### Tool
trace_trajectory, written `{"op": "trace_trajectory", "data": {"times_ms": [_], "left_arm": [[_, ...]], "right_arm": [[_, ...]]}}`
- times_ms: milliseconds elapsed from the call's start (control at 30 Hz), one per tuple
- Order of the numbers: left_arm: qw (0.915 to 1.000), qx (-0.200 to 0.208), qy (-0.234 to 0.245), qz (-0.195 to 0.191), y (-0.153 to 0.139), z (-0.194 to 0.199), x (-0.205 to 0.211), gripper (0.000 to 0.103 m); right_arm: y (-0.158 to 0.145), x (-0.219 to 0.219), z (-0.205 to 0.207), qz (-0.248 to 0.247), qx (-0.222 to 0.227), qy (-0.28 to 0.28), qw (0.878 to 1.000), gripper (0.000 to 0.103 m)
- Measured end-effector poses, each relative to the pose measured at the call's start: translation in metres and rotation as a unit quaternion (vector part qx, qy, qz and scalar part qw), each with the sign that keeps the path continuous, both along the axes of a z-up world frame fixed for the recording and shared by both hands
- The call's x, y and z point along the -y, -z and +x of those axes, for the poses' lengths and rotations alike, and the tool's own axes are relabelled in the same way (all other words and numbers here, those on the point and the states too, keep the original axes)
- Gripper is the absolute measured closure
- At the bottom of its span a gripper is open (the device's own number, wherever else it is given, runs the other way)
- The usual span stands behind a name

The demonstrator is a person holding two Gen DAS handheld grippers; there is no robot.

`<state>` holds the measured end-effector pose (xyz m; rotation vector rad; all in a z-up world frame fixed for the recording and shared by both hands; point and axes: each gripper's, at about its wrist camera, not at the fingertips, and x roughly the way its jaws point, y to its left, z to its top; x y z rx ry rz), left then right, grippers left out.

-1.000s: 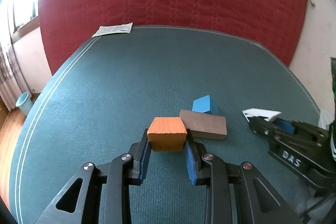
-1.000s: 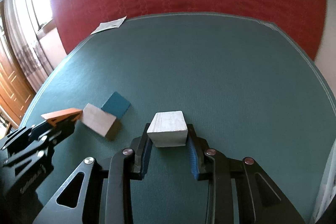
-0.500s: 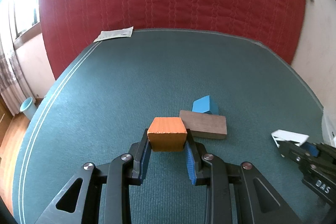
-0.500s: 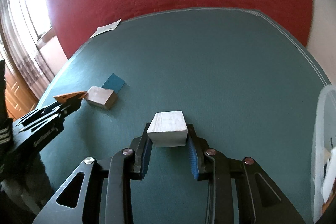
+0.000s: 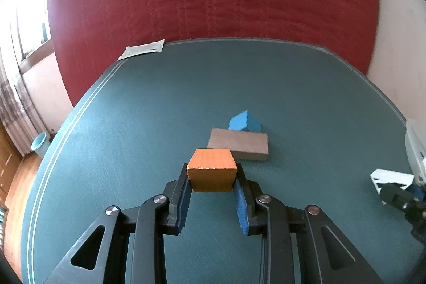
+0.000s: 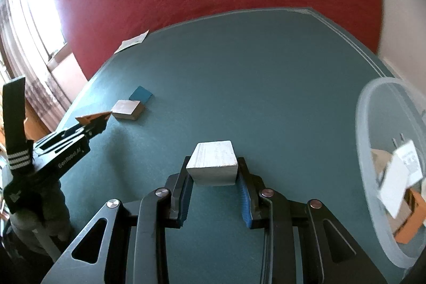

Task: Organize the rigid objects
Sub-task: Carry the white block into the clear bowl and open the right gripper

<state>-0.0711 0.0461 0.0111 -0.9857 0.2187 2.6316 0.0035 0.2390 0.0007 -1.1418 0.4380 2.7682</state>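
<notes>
Swinging rightward since a second ago, the right gripper (image 6: 212, 178) now faces a translucent bin (image 6: 364, 135) at the right edge, its jaws clamped on a white block (image 6: 212, 164). Left to right otherwise: the left gripper (image 5: 212, 178) has its jaws closed on an orange block (image 5: 212, 169) above the teal counter (image 5: 159, 111); just beyond lies a grey-brown block (image 5: 238, 144), long axis crosswise, touching a blue block (image 5: 245, 121) behind it.
</notes>
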Motion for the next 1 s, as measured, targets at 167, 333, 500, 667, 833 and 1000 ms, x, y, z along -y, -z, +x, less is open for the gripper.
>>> {"op": "trace_trajectory", "data": {"times_ms": [167, 333, 500, 667, 833, 1000], "left_arm": [[0.9999, 0.008, 0.001, -0.007, 0.000, 0.008, -0.008, 0.072], [0.9998, 0.013, 0.016, -0.006, -0.003, 0.019, -0.020, 0.072], [0.9993, 0.015, 0.034, -0.004, -0.007, 0.031, -0.032, 0.072], [0.9986, 0.017, 0.050, -0.002, -0.011, 0.042, -0.044, 0.072], [0.9981, 0.017, 0.059, 0.001, -0.013, 0.043, -0.053, 0.072], [0.9977, 0.017, 0.066, 0.001, -0.014, 0.048, -0.061, 0.072]], "right_arm": [[-0.005, -0.014, 0.018, -0.002, -0.007, 0.012, 1.000, 0.071], [-0.011, -0.033, 0.039, 0.003, -0.016, 0.032, 0.999, 0.071], [-0.014, -0.059, 0.060, 0.010, -0.018, 0.065, 0.998, 0.071], [-0.020, -0.077, 0.079, 0.004, -0.026, 0.082, 0.996, 0.071], [-0.030, -0.091, 0.091, 0.008, -0.043, 0.098, 0.994, 0.071], [-0.033, -0.110, 0.101, 0.017, -0.046, 0.124, 0.991, 0.071]]}}
